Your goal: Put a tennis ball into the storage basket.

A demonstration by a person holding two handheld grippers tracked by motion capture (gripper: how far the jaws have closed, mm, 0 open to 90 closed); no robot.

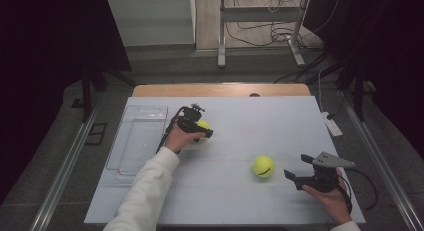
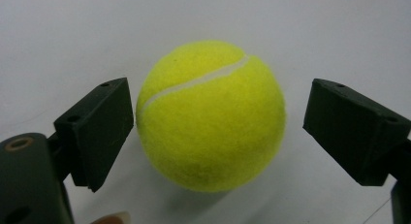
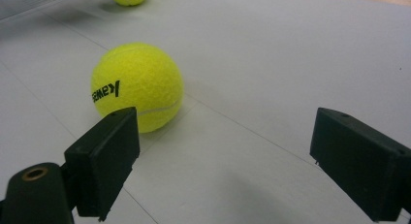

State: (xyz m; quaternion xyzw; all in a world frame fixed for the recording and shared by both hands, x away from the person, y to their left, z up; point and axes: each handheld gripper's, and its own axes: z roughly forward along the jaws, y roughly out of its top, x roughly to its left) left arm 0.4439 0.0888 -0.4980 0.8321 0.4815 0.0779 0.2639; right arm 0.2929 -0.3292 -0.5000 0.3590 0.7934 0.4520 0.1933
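We see the left gripper [image 2: 218, 132] wide around the far ball [image 2: 211, 115], pads not pressing; its white seam tilts up-right. The right gripper [image 3: 225, 161] gapes empty, near ball [image 3: 137, 87] just ahead-left on the table [image 1: 280, 116]

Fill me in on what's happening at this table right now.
A person works two hand-held tongs over a pale blue table. The left tongs straddle a tennis ball that rests on the table; the jaws are open, with the left jaw about at the ball's side and a clear gap at the right jaw. The right tongs are open and hold nothing, pointing towards a second tennis ball lying just ahead of them. A clear tray sits by the table's left edge.
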